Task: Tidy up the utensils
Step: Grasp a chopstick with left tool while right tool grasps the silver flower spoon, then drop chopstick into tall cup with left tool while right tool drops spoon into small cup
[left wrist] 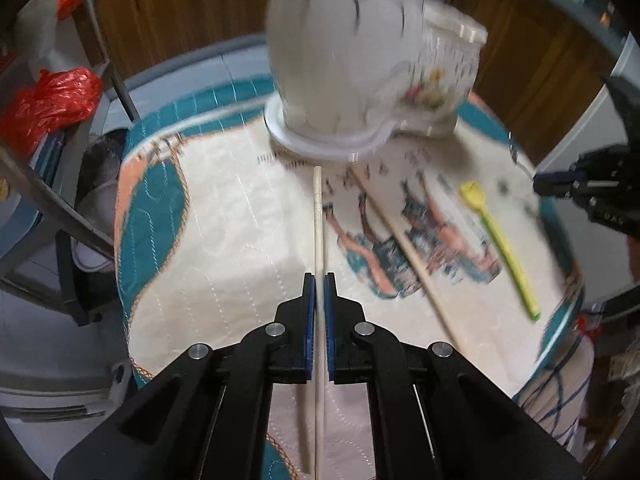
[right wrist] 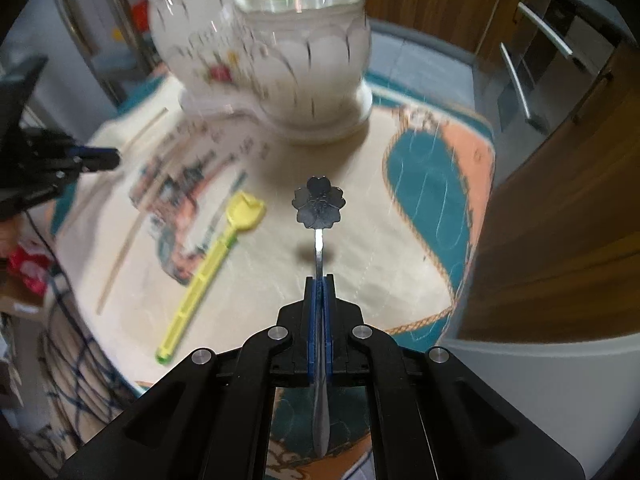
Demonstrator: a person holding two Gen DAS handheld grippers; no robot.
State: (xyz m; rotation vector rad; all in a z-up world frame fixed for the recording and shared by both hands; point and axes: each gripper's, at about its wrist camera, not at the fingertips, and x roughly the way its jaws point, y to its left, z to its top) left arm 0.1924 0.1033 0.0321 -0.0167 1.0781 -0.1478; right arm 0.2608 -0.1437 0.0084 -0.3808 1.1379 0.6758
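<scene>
My left gripper [left wrist: 319,276] is shut on a pale wooden chopstick [left wrist: 318,216] that points toward the white ceramic utensil holder [left wrist: 344,56]. A second chopstick [left wrist: 404,244] and a yellow plastic fork [left wrist: 500,240] lie on the quilted cloth. My right gripper [right wrist: 319,278] is shut on the handle of a metal spoon with a flower-shaped end [right wrist: 319,204], held above the cloth. The holder [right wrist: 280,64] stands ahead of it with utensils inside. The yellow fork [right wrist: 212,268] lies to its left, and the loose chopstick [right wrist: 128,236] lies further left.
The quilted cloth [left wrist: 224,240] covers a small round table. Red plastic bags [left wrist: 48,100] and metal frame bars [left wrist: 52,204] are at the left. Wooden cabinets [right wrist: 560,200] stand at the right. The other gripper shows at each view's side [left wrist: 536,184] [right wrist: 116,158].
</scene>
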